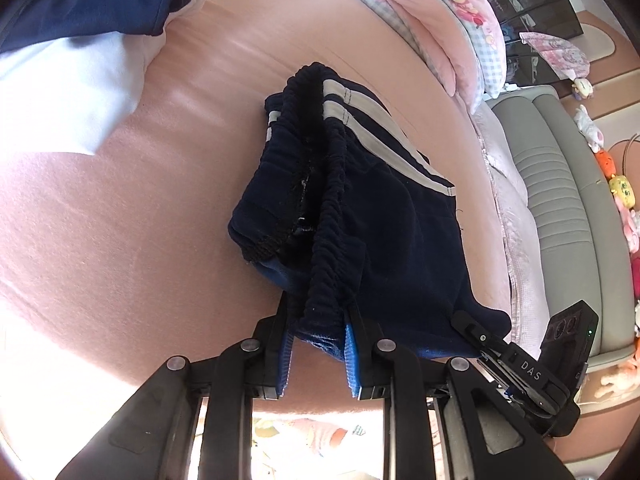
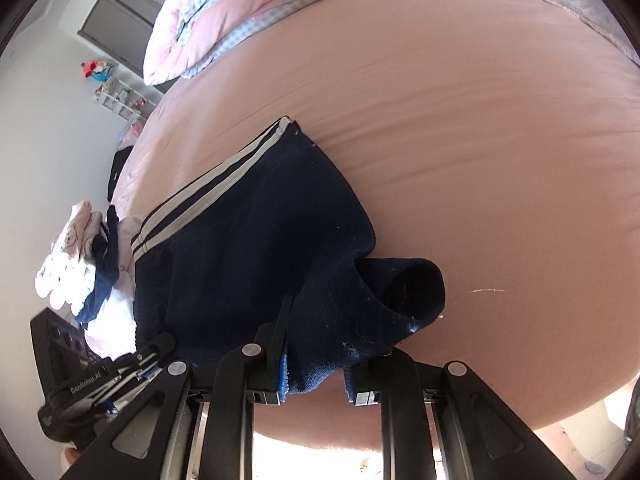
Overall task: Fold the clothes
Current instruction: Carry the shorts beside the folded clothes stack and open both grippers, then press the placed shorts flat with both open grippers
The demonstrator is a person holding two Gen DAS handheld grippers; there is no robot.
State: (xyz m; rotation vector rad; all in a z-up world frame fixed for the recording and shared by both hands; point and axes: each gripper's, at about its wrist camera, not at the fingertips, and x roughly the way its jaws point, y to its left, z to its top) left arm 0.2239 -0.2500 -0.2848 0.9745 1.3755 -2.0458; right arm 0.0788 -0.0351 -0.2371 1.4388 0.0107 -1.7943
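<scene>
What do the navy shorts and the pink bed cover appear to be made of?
Navy shorts: a soft knit, probably cotton jersey or fleece; matte, with lint specks, a gathered elastic waistband and sewn-on pale side stripes. Pink bed cover: a smooth woven sheet, likely cotton or a blend; faint sheen with fine stretched wrinkles.

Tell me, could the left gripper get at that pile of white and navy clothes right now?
Probably not: the left gripper is clamped on the navy white-striped shorts, and the pile of white and navy clothes lies apart across the pink sheet.

My matt black plastic tongs [image 1: 318,316] with ribbed blue pads [image 1: 352,364] pinch soft, fuzzy navy cloth shorts [image 1: 360,208], 2 smooth pale stripes [image 2: 208,184], over a smooth matt pink sheet [image 2: 480,140].
</scene>
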